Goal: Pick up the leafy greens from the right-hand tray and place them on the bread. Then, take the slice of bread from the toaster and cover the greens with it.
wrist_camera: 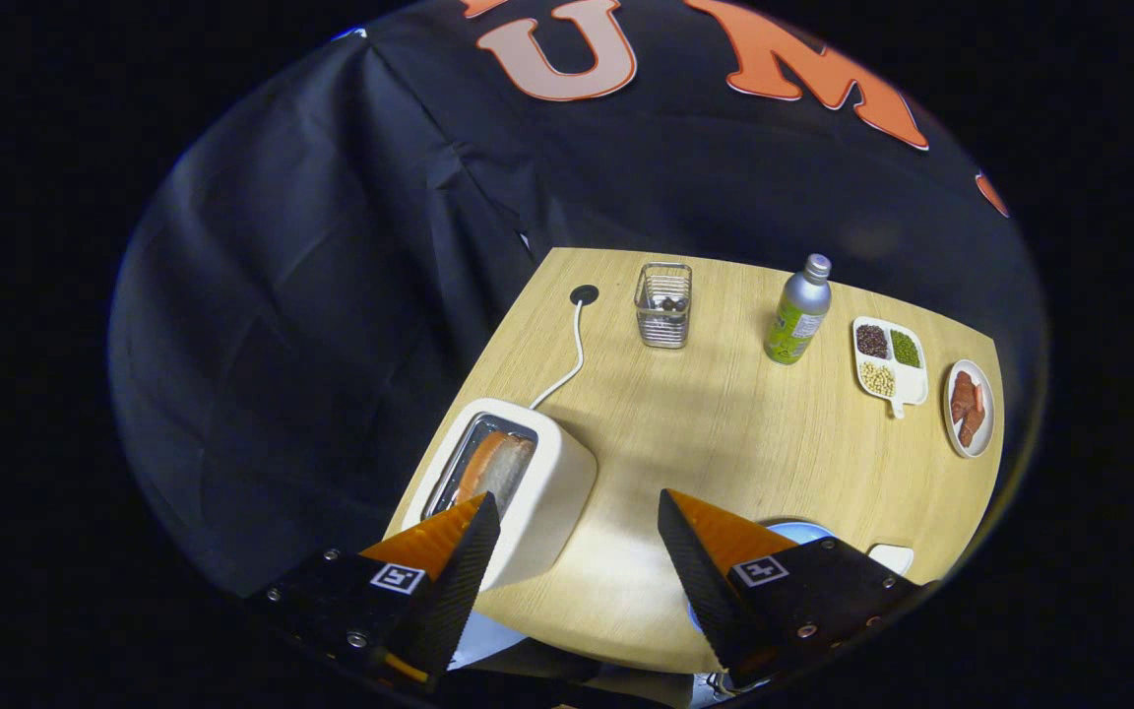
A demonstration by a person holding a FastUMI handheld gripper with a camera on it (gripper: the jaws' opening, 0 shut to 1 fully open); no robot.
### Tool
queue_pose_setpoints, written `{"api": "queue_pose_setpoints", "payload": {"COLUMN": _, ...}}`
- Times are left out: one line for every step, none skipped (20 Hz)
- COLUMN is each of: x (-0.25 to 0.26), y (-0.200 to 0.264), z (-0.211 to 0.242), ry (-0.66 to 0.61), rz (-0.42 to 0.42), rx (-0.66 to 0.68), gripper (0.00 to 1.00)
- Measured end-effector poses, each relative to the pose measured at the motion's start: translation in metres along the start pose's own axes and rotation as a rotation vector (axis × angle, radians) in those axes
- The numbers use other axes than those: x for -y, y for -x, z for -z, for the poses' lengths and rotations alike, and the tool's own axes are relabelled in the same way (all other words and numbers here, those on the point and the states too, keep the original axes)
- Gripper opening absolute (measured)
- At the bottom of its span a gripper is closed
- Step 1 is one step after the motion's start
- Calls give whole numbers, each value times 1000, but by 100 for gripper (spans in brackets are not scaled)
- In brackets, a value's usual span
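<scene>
So the toaster (pixel 518 492) is sitting just ahead of the left finger with a bread slice (pixel 493 465) poking out of its slot. The tool (pixel 577 522) is hanging wide open over the wooden surface (pixel 724 433), gripping nothing. Further right, a wire basket (pixel 663 305), a bottle (pixel 798 313), a divided tray (pixel 888 359) and a plate (pixel 970 408) are lining the far side.

Light falls from overhead, brightest on the wooden table (pixel 724 433) just ahead of the gripper (pixel 577 512), whose fingers hang wide apart over it. The cloth wall behind sits dim. The toaster (pixel 518 492) throws a soft shadow. Fisheye curvature bends the table's edges; focus is reasonably sharp.
</scene>
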State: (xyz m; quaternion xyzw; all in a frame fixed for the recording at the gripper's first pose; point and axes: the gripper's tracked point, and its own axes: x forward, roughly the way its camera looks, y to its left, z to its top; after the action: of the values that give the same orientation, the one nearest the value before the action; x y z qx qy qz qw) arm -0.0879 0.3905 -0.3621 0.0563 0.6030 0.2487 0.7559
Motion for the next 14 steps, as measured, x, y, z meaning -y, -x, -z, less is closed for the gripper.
{"api": "queue_pose_setpoints", "payload": {"x": -8, "y": -5, "z": -2, "ry": -1, "rz": -1, "rx": -10, "gripper": 97}}
{"api": "queue_pose_setpoints", "payload": {"x": -16, "y": -11, "z": -2, "ry": 1, "rz": 0, "rx": -22, "gripper": 97}}
{"api": "queue_pose_setpoints", "payload": {"x": -24, "y": -16, "z": -3, "ry": 4, "rz": 1, "rx": -37, "gripper": 97}}
{"api": "queue_pose_setpoints", "payload": {"x": -32, "y": -21, "z": -2, "ry": 6, "rz": 2, "rx": -53, "gripper": 97}}
{"api": "queue_pose_setpoints", "payload": {"x": -39, "y": -26, "z": -1, "ry": 5, "rz": 2, "rx": -71, "gripper": 97}}
{"api": "queue_pose_setpoints", "payload": {"x": -45, "y": -31, "z": 0, "ry": -1, "rz": 4, "rx": -89, "gripper": 96}}
{"api": "queue_pose_setpoints", "payload": {"x": -49, "y": -37, "z": 1, "ry": -4, "rz": 7, "rx": -111, "gripper": 95}}
{"api": "queue_pose_setpoints", "payload": {"x": -53, "y": -43, "z": 3, "ry": -8, "rz": 13, "rx": -132, "gripper": 94}}
{"api": "queue_pose_setpoints", "payload": {"x": -56, "y": -49, "z": 3, "ry": -13, "rz": 18, "rx": -148, "gripper": 93}}
{"api": "queue_pose_setpoints", "payload": {"x": -60, "y": -55, "z": 6, "ry": -18, "rz": 18, "rx": -167, "gripper": 91}}
{"api": "queue_pose_setpoints", "payload": {"x": -65, "y": -62, "z": 7, "ry": -27, "rz": 13, "rx": -182, "gripper": 89}}
{"api": "queue_pose_setpoints", "payload": {"x": -71, "y": -66, "z": 9, "ry": -41, "rz": 1, "rx": -203, "gripper": 87}}
{"api": "queue_pose_setpoints", "payload": {"x": -74, "y": -72, "z": 10, "ry": -47, "rz": 2, "rx": -216, "gripper": 87}}
{"api": "queue_pose_setpoints", "payload": {"x": -72, "y": -78, "z": 10, "ry": -38, "rz": 17, "rx": -223, "gripper": 86}}
